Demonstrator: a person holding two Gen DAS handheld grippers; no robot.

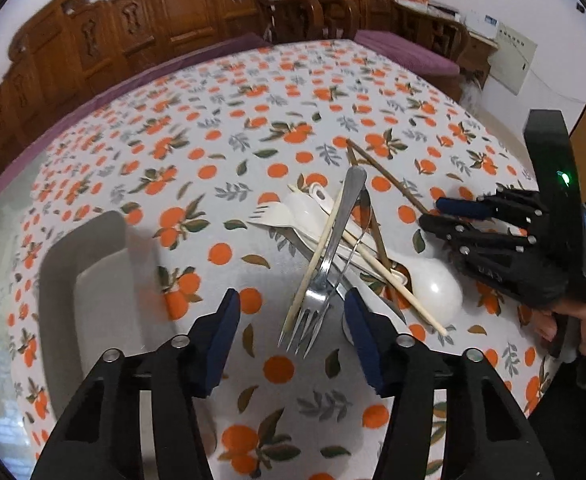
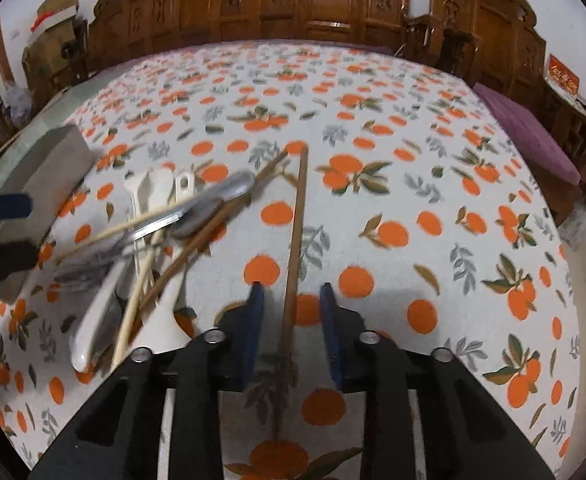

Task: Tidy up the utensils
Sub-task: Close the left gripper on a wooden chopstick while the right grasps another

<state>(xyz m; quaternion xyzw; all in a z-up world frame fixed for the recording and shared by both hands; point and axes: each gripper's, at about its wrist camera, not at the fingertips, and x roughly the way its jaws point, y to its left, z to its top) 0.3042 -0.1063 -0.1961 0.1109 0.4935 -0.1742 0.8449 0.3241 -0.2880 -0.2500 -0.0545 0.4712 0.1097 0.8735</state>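
With the left tool spread wide around the steel fork, centre on its neck before closing; the right tool, also apart, straddles 1 dark chopstick.

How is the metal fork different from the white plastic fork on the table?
The metal fork is shiny steel; the white plastic fork is matte white. The metal fork lies on top of the pile, tines toward the left gripper; the plastic fork is partly buried, tines pointing left. Both have tines and rest in one heap.

left tool: fingers spread wide, low | right tool: fingers apart, low
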